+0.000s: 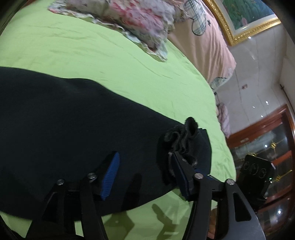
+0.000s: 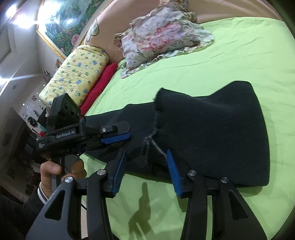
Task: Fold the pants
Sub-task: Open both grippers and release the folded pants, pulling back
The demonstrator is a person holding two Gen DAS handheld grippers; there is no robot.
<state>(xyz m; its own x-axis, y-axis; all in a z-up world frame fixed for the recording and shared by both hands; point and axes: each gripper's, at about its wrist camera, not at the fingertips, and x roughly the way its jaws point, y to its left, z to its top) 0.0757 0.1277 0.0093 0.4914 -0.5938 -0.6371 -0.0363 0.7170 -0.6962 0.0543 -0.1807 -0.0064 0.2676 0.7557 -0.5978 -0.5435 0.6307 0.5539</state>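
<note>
Black pants [image 1: 73, 120] lie on a green bed sheet [image 1: 92, 51], partly folded; they also show in the right wrist view [image 2: 212, 129]. My left gripper [image 1: 143, 166] is open over the pants, with a bunched end of cloth [image 1: 182, 136] draped on its right finger [image 1: 181, 175]. It also shows from the side in the right wrist view [image 2: 118, 135], at the pants' left end. My right gripper [image 2: 147, 169] is open just above the pants' near edge, with a frayed hem [image 2: 154, 140] between its fingers.
A floral pillow [image 2: 162, 35] lies at the head of the bed. A yellow rolled blanket [image 2: 77, 73] and a red cloth [image 2: 101, 83] sit at the bed's left side. A pink headboard [image 1: 206, 37] and a framed picture [image 1: 245, 16] stand behind. A wooden cabinet [image 1: 267, 140] is beyond the bed edge.
</note>
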